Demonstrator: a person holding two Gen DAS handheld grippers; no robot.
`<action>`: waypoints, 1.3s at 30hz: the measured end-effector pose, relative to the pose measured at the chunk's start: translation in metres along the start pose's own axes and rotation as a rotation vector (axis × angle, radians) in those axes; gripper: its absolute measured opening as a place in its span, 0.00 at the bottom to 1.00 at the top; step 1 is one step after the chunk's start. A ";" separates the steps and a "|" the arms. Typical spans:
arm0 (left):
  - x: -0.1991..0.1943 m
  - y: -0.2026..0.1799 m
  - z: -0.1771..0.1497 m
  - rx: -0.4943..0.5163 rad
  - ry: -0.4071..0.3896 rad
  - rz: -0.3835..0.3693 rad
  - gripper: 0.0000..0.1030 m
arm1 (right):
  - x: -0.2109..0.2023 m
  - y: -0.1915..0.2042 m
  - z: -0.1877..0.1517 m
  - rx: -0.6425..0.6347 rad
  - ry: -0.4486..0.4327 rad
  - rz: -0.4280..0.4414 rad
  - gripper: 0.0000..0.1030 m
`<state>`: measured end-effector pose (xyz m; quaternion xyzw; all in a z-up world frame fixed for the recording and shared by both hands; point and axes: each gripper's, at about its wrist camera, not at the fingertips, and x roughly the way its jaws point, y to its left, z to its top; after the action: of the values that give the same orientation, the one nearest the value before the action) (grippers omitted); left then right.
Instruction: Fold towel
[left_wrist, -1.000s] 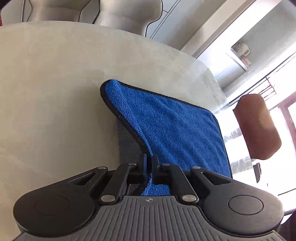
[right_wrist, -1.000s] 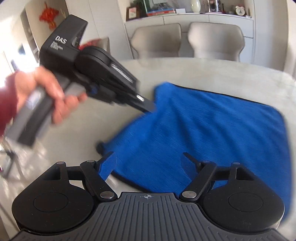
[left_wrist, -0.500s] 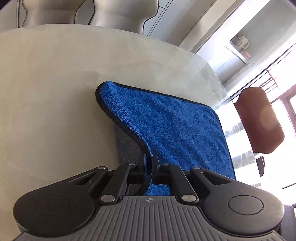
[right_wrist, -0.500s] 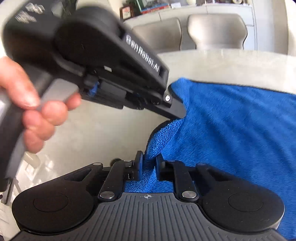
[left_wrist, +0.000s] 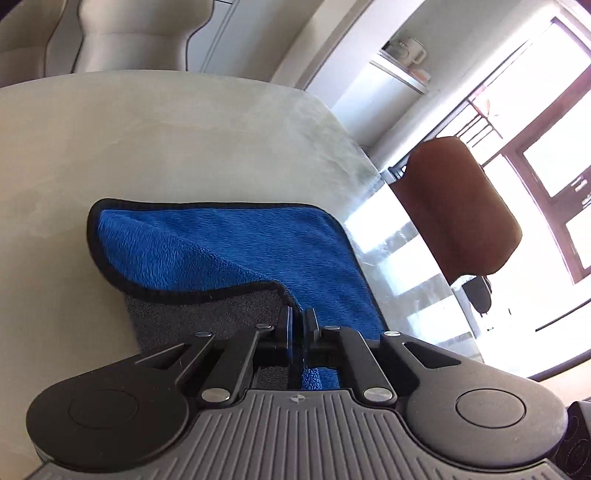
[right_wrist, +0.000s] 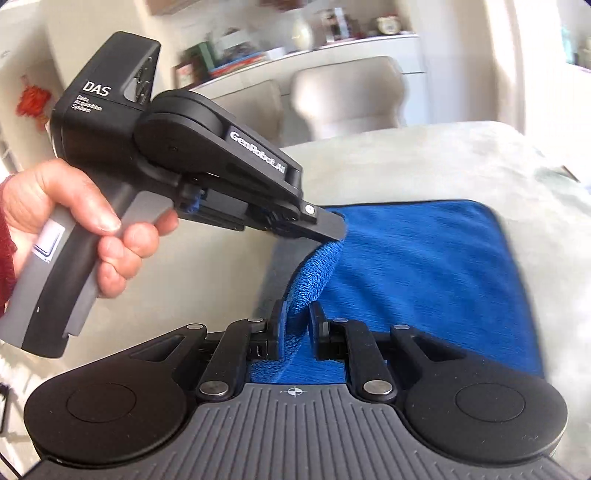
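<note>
A blue towel (left_wrist: 240, 254) with black edging and a grey underside (left_wrist: 207, 314) lies on a pale table (left_wrist: 147, 147). Its near-left edge is lifted and turned over the rest. My left gripper (left_wrist: 299, 321) is shut on that edge. In the right wrist view the left gripper (right_wrist: 334, 236) comes in from the left, held by a person's hand (right_wrist: 92, 229), and pinches a raised ridge of the towel (right_wrist: 424, 277). My right gripper (right_wrist: 297, 314) is shut on the same ridge, a little nearer to me, with blue pile bunched between its pads.
Pale upholstered chairs (right_wrist: 343, 96) stand beyond the table's far edge. A brown chair back (left_wrist: 465, 206) rises past the right edge, in front of bright windows. A shelf with small items (right_wrist: 258, 48) runs along the back wall. Bare tabletop (right_wrist: 424, 162) lies beyond the towel.
The right gripper went from open above the towel's near corner to shut on it. Both grippers carried the lifted edge across the towel, so more grey underside shows.
</note>
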<state>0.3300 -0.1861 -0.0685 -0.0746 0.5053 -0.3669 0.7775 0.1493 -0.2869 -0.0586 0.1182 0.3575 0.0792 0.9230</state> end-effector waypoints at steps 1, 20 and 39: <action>0.007 -0.005 0.002 0.009 0.009 -0.009 0.03 | -0.003 -0.009 -0.001 0.019 -0.002 -0.018 0.13; -0.004 0.052 0.004 -0.075 0.002 0.092 0.19 | 0.005 -0.018 -0.026 -0.109 0.077 -0.100 0.37; 0.028 0.051 0.030 -0.028 -0.015 0.141 0.02 | 0.016 0.015 -0.041 -0.330 0.061 -0.160 0.48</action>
<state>0.3870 -0.1750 -0.0990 -0.0525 0.5084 -0.3037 0.8041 0.1323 -0.2622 -0.0947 -0.0661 0.3759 0.0666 0.9219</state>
